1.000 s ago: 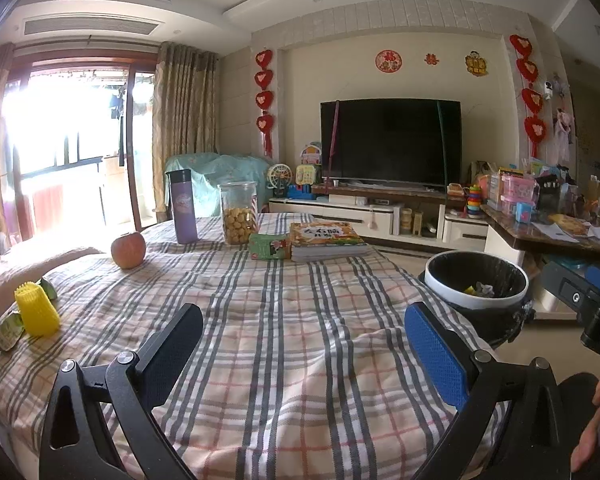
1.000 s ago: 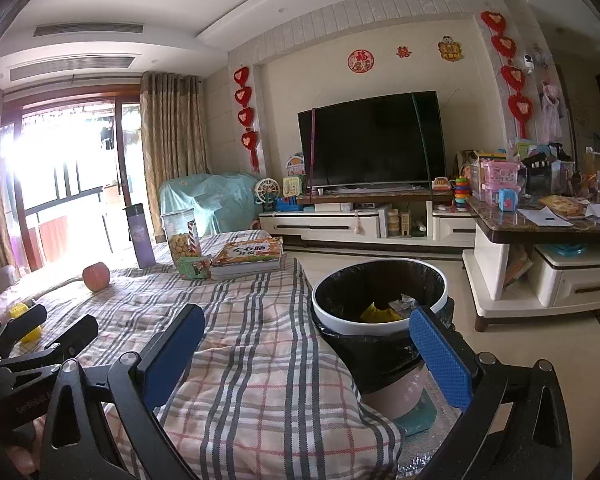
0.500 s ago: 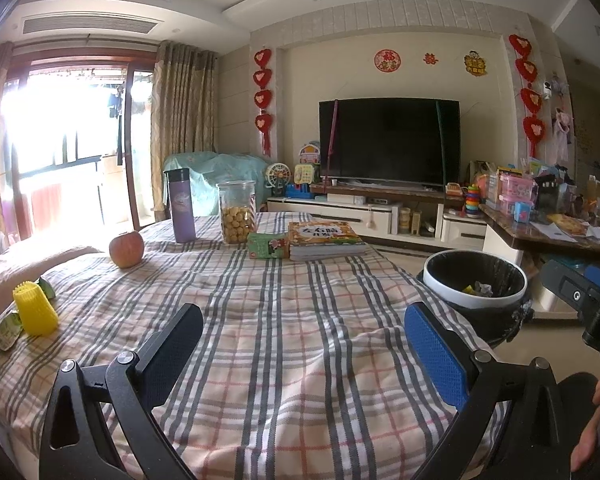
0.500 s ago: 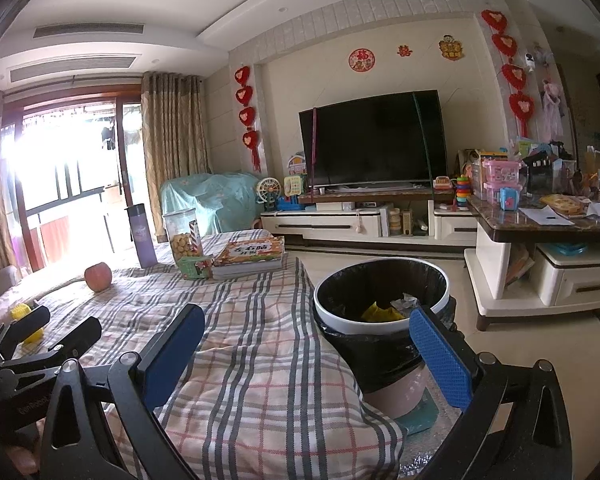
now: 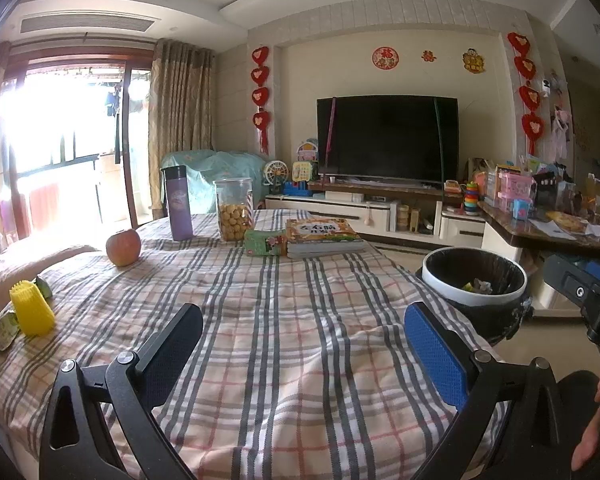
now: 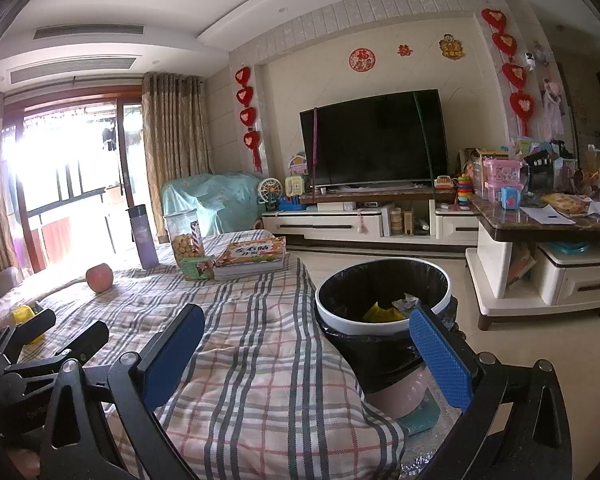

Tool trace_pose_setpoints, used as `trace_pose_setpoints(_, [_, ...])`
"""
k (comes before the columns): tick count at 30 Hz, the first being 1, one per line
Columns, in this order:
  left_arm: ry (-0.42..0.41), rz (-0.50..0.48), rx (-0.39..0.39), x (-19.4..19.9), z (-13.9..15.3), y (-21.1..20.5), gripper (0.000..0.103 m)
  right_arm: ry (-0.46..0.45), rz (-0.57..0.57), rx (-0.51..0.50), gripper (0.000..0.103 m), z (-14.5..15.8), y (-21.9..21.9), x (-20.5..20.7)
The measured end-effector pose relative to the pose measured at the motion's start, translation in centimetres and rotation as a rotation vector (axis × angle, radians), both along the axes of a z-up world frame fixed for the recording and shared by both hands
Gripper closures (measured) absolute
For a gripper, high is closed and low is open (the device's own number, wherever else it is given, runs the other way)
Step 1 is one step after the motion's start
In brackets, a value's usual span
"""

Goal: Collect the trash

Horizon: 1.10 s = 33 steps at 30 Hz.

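A bin point(image 6: 382, 322) with a white rim and a black liner stands on the floor off the table's right edge, holding yellow and grey scraps point(image 6: 384, 313); the left wrist view also shows the bin point(image 5: 475, 285). A yellow ribbed cup point(image 5: 31, 309) and green wrappers point(image 5: 4, 330) lie at the table's left edge. My left gripper point(image 5: 304, 338) hovers open above the plaid cloth, empty. My right gripper point(image 6: 306, 342) is open and empty over the table's right edge, just before the bin. The left gripper point(image 6: 60, 330) shows at the lower left of the right wrist view.
On the plaid tablecloth point(image 5: 284, 320) stand an apple point(image 5: 123, 247), a purple bottle point(image 5: 177, 208), a biscuit jar point(image 5: 234, 214), a green box point(image 5: 265, 242) and stacked books point(image 5: 324, 237). A TV point(image 5: 387, 139) on a low unit is behind. A cluttered side counter point(image 6: 548, 216) runs along the right.
Both views have shifted only slightly; the right gripper has edged a little closer to the bin. Both grippers stay open and empty.
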<state>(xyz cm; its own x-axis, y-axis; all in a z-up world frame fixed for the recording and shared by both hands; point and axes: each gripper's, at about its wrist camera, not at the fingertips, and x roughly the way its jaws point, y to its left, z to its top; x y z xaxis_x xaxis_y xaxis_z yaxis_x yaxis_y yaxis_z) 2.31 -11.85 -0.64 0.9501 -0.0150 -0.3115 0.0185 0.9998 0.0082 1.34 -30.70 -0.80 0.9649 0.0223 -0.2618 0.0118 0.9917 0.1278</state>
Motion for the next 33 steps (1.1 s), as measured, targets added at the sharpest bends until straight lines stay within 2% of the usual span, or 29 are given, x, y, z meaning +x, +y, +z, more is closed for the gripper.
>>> trace_pose_setpoints(33, [0.003,-0.004,0.002,0.2,-0.38,-0.17,0.001,-0.001,0.005,0.01,0.0,-0.23,0.39,0.1])
